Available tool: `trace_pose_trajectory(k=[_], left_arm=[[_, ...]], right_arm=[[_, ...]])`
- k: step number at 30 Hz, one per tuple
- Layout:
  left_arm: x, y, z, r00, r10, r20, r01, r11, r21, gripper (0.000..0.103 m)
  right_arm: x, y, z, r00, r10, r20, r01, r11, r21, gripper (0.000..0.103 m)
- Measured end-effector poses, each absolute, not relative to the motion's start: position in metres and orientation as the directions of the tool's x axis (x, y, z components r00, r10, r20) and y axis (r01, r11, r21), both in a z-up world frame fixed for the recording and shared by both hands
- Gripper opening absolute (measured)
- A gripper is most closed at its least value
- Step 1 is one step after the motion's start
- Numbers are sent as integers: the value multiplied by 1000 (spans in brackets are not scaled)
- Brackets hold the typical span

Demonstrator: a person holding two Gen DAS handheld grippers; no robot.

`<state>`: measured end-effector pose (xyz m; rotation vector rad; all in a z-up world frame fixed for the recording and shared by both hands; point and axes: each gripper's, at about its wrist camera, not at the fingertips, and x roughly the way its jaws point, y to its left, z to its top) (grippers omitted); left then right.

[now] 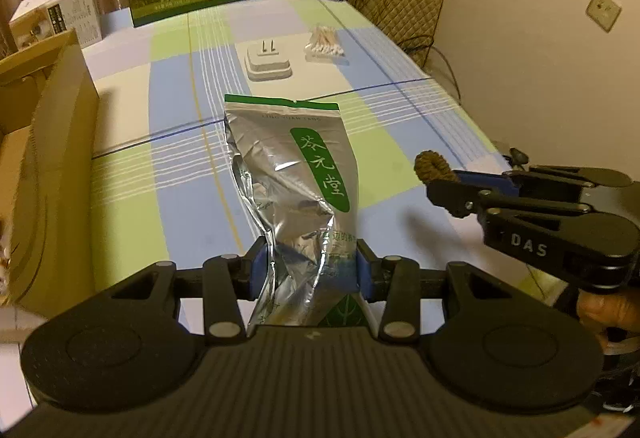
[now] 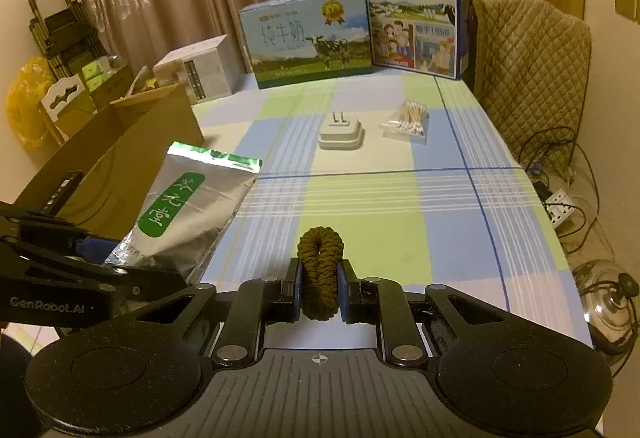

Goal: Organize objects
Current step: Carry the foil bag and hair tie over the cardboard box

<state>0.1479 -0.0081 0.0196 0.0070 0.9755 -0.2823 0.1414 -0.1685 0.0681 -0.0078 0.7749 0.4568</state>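
My left gripper (image 1: 311,270) is shut on the bottom of a silver foil pouch (image 1: 294,190) with a green label, held above the checked tablecloth; the pouch also shows in the right wrist view (image 2: 188,210), at the left. My right gripper (image 2: 319,288) is shut on a brown braided hair tie (image 2: 320,270). In the left wrist view the right gripper (image 1: 440,186) sits at the right with the hair tie (image 1: 432,164) at its tips. A white plug adapter (image 1: 268,62) (image 2: 341,134) and a bag of cotton swabs (image 1: 324,44) (image 2: 406,122) lie farther back on the table.
An open cardboard box (image 1: 52,142) (image 2: 120,154) stands at the table's left edge. Two milk cartons (image 2: 308,38) (image 2: 414,14) and a white box (image 2: 200,68) stand at the back. A quilted chair (image 2: 528,78) and a power strip (image 2: 560,206) are at the right.
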Motion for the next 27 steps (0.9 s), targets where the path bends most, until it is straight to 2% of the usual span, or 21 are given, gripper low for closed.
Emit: trace_pose_trajectory(k=[13,27], left_arm=[[94,24,56,598,-244,-764,232,964,-126,38],[76,61,78,640,-226,-735,215,970,-111,38]], right_arm=[[106,-133,102,637,429,-641,-460,878,130,14],[103,-92,114,620,470,-628,-517,847,124,14]])
